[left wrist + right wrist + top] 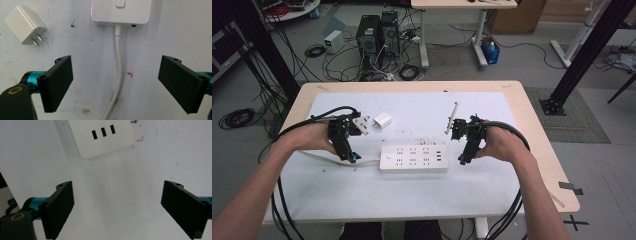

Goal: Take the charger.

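On the white mat [492, 185] covering the table [542, 145], a white power strip [414, 158] lies flat in the middle, between my two grippers. My left gripper [353, 159] sits just left of the strip's left end, its jaws spread wide with nothing held. From the left gripper view, the strip's white cord [119, 75] runs along the mat between those jaws without touching either, and the strip's end with its switch button [120, 3] lies just beyond. A small white charger plug [25, 25] rests on the mat to the far left of the strip, its two metal prongs bare; in the high view it lies beside a second white adapter [362, 123], which sits against the far side of my left gripper.

My right gripper [462, 160] hovers just right of the strip's right end, jaws also standing wide and empty. The right gripper view shows the strip's corner with three small slots [103, 132] ahead of the jaws, apart from them. A thin white stick [452, 118] lies on the mat beyond my right hand [498, 142].
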The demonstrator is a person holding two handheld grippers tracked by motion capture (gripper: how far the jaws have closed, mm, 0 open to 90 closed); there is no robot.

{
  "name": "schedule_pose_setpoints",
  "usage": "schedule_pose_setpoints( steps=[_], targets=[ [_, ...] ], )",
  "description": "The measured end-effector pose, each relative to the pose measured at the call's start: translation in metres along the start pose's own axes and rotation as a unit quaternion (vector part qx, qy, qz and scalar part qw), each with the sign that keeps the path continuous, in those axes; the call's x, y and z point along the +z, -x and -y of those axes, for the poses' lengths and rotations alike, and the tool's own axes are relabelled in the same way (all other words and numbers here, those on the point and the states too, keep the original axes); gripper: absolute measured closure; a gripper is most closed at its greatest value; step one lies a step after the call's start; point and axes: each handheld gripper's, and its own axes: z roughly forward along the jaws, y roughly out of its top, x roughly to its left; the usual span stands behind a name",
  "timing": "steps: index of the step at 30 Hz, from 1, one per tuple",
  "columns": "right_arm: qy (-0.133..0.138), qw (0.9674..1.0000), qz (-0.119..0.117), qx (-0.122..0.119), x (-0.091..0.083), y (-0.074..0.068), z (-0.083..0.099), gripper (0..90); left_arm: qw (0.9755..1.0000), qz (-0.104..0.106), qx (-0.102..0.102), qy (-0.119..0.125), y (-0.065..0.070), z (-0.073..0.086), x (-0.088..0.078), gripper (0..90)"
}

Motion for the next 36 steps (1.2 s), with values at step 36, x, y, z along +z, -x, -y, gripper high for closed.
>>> schedule_pose_setpoints(
  steps=[36],
  targets=[
    [0.022,0.9995,0.019,0.010,-0.007,-0.004,-0.002,10.8,0.9616,-0.074,-0.228,0.133,-0.053,0.026,0.041,12.7]
  ],
)
